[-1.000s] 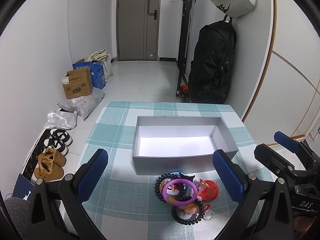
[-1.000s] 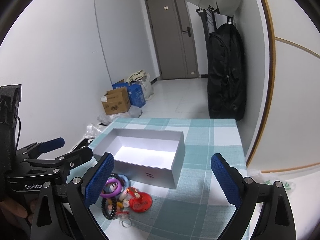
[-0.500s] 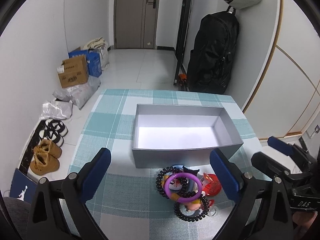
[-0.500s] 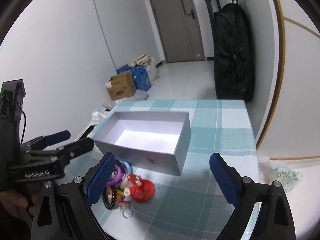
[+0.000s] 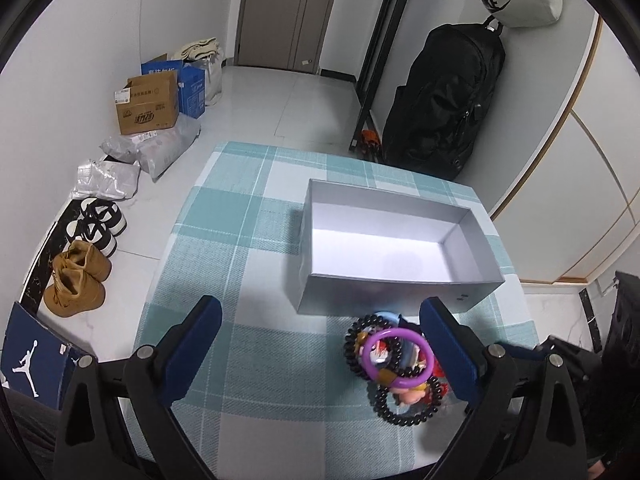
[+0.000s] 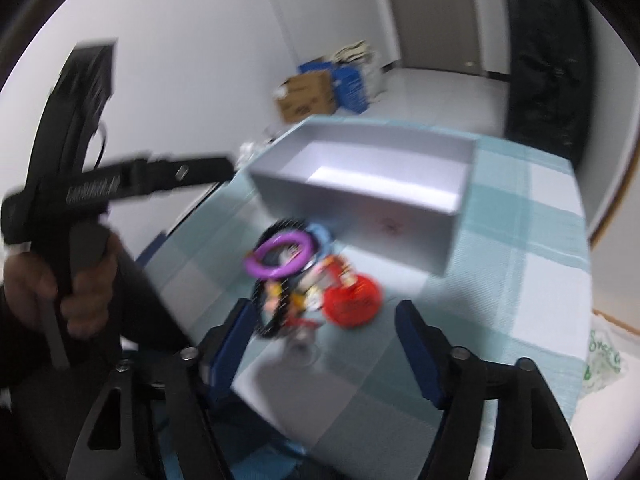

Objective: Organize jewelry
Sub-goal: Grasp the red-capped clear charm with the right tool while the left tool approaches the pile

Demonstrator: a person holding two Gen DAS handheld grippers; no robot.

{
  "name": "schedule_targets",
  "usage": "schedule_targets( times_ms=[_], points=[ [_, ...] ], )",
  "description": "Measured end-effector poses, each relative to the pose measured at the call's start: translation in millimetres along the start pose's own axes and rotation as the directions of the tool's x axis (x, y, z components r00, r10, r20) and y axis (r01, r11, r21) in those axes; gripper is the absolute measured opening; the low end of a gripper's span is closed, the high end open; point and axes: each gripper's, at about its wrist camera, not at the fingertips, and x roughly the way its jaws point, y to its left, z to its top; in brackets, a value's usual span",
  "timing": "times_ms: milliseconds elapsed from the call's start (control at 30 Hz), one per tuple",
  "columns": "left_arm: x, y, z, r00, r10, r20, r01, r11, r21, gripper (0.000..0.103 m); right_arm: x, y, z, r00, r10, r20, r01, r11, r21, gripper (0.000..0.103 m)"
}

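A pile of jewelry lies on the checked tablecloth in front of an open grey box [image 5: 394, 276]. The pile holds a purple ring bangle [image 5: 398, 354], black bead bracelets [image 5: 404, 412], a blue piece and a red round charm [image 6: 352, 300]. The box [image 6: 360, 200] looks empty inside. My left gripper [image 5: 320, 352] is open, above the cloth, with the pile just inside its right finger. My right gripper [image 6: 326, 350] is open and hovers just in front of the pile [image 6: 304, 276]. The right wrist view is blurred.
The table [image 5: 256, 248] stands near a white wall. On the floor to the left are shoes [image 5: 80, 276], a cardboard box [image 5: 148, 104] and bags. A black backpack [image 5: 444, 100] hangs at the back right. The left gripper's body [image 6: 120, 188] shows in the right wrist view.
My left gripper has swung left, so the pile now sits by its right finger. My right gripper has dropped and moved in towards the pile, fast enough to blur the view.
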Motion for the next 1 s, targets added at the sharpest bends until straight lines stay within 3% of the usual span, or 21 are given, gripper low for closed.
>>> schedule_targets(
  times_ms=[200,467,700,900,1000],
  points=[
    [1.2,8.4,-1.9,0.999,-0.009,-0.035,0.009,1.000,-0.023,0.097,19.6,22.9,-9.7,0.997,-0.019,-0.075,0.010,0.993,-0.118,0.049],
    [6.4,17.1,-10.7,0.984,-0.123,-0.130,0.114,0.991,-0.076,0.097,36.0,31.9,-18.7,0.987,-0.092,-0.130,0.066,0.980,-0.187,0.018],
    [14.7,14.7,-25.2,0.945,-0.231,-0.232,0.202,0.969,-0.140,0.097,25.5,23.8,-17.0,0.991,-0.075,-0.113,0.055,0.984,-0.166,0.019],
    [14.7,-7.6,-36.2,0.930,-0.252,-0.269,0.234,0.967,-0.097,0.097,15.6,14.1,-16.4,0.992,-0.073,-0.103,0.059,0.989,-0.137,0.018],
    [14.9,-15.6,-38.8,0.931,-0.236,-0.279,0.225,0.972,-0.072,0.097,7.4,4.3,-12.1,0.992,-0.079,-0.102,0.068,0.992,-0.108,0.018]
  ],
)
